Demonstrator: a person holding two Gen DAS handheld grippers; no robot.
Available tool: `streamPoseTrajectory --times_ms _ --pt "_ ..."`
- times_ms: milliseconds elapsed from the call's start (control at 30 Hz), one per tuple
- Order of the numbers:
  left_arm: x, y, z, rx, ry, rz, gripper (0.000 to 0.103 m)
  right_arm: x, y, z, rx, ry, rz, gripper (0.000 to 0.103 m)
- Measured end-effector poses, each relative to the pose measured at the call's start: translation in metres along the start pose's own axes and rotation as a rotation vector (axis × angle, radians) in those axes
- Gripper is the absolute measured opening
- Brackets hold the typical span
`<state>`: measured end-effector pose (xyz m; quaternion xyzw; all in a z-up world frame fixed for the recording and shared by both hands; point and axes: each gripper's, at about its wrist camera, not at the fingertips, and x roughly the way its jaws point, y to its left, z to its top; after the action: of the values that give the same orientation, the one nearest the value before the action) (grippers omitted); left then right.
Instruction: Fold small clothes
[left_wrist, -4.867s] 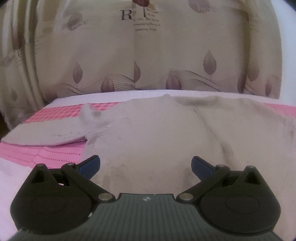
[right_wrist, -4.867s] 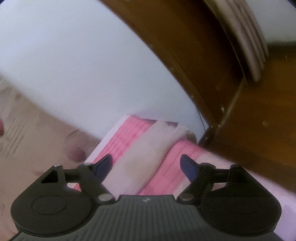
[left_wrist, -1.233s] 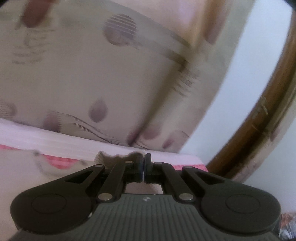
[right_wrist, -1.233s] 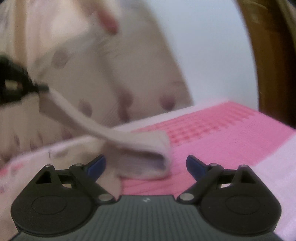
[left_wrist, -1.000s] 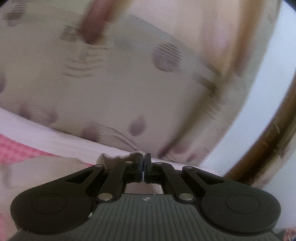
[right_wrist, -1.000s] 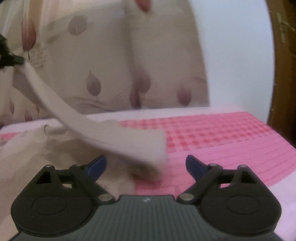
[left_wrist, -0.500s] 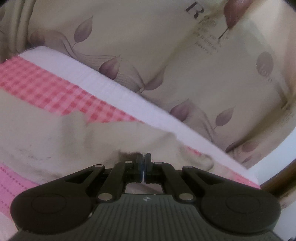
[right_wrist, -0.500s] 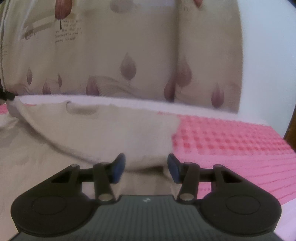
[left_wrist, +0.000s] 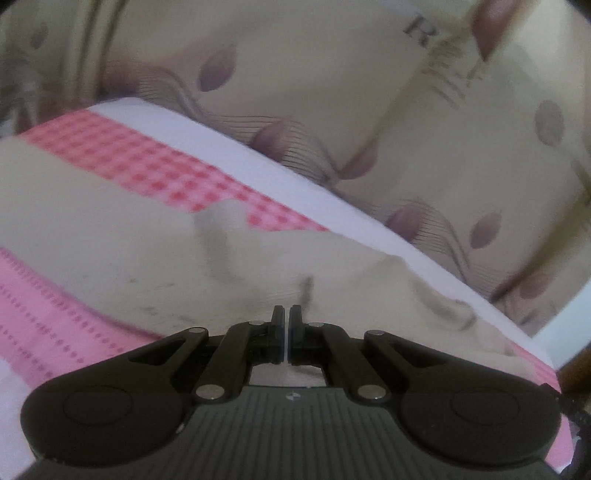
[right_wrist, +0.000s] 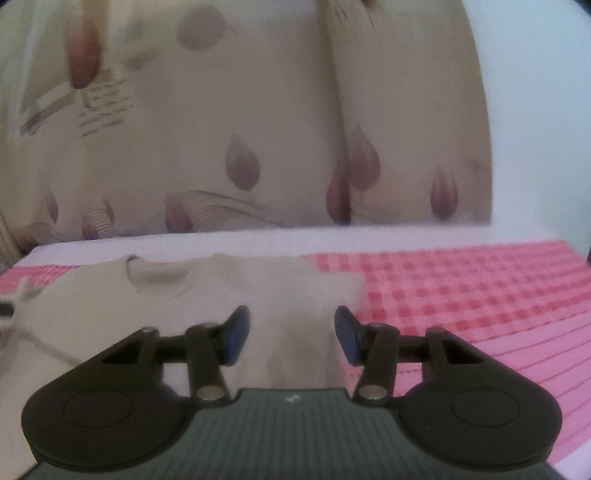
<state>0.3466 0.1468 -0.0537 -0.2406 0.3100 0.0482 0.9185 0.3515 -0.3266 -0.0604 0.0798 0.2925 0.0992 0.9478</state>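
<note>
On a bed covered by a pink checked sheet (right_wrist: 461, 288) lies a small beige garment (right_wrist: 229, 291), spread flat near the far edge, in front of a cream curtain (right_wrist: 258, 129) printed with mauve leaves. Both views are blurred, so the cloth's seams and hems are soft and hard to trace.

In the left wrist view the left gripper (left_wrist: 287, 317) is clenched, its black jaws pressed together with only a hairline between them. Whether a fold of the garment (left_wrist: 147, 251) is pinched there cannot be told: the jaw tips hide the spot, and the gripper's body covers the cloth's near part. A sleeve runs off toward the left edge of this view and is cut off there.

In the right wrist view the right gripper (right_wrist: 291, 328) stands partly apart, blue pads facing each other, with cloth lying beyond the gap and nothing pressed between them. The garment's neckline faces the curtain, so its body runs from far to near, while the sleeves stretch its long axis left to right. Its lower part is hidden behind the gripper.
</note>
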Motion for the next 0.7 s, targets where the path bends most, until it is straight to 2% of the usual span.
streamPoseTrajectory --times_ms 100,167,233,267,300,367,400,433,467,600,667,700 --pt "0.004 0.012 -0.002 -0.028 0.02 0.001 0.0 0.024 0.003 0.005 0.014 0.028 0.039 0.051" --pt "0.004 0.015 -0.002 -0.029 0.017 -0.017 0.0 0.043 0.014 0.004 -0.039 0.094 0.12 0.05" --pt "0.001 0.015 0.0 -0.01 0.018 -0.052 0.001 0.057 0.019 0.0 -0.058 0.137 0.13 0.051" --pt "-0.001 0.014 0.0 0.001 0.02 -0.064 0.002 0.058 0.018 -0.001 -0.057 0.129 0.129 0.051" --pt "-0.002 0.013 0.002 0.017 0.029 -0.081 0.009 0.055 0.016 0.0 -0.038 0.118 0.137 0.051" --pt "-0.005 0.01 0.006 0.06 0.02 -0.117 0.033 0.037 0.013 -0.001 0.021 0.047 0.17 0.053" --pt "-0.005 0.008 0.006 0.085 0.023 -0.122 0.056 0.027 0.013 -0.003 0.042 0.005 0.182 0.056" --pt "-0.004 0.004 0.008 0.117 0.039 -0.12 0.077 0.018 0.013 -0.006 0.054 -0.027 0.191 0.067" --pt "-0.002 0.001 0.009 0.131 0.043 -0.125 0.083 0.01 0.015 -0.012 0.061 -0.05 0.192 0.075" --pt "0.015 -0.015 0.008 0.202 0.071 -0.099 0.085 0.002 0.02 -0.037 0.068 -0.068 0.207 0.076" --pt "0.029 -0.021 0.005 0.224 0.113 -0.091 0.072 0.004 0.026 -0.045 0.048 -0.059 0.196 0.076" --pt "0.035 -0.025 0.004 0.256 0.116 -0.084 0.047 0.003 0.031 -0.046 0.031 -0.072 0.192 0.076"
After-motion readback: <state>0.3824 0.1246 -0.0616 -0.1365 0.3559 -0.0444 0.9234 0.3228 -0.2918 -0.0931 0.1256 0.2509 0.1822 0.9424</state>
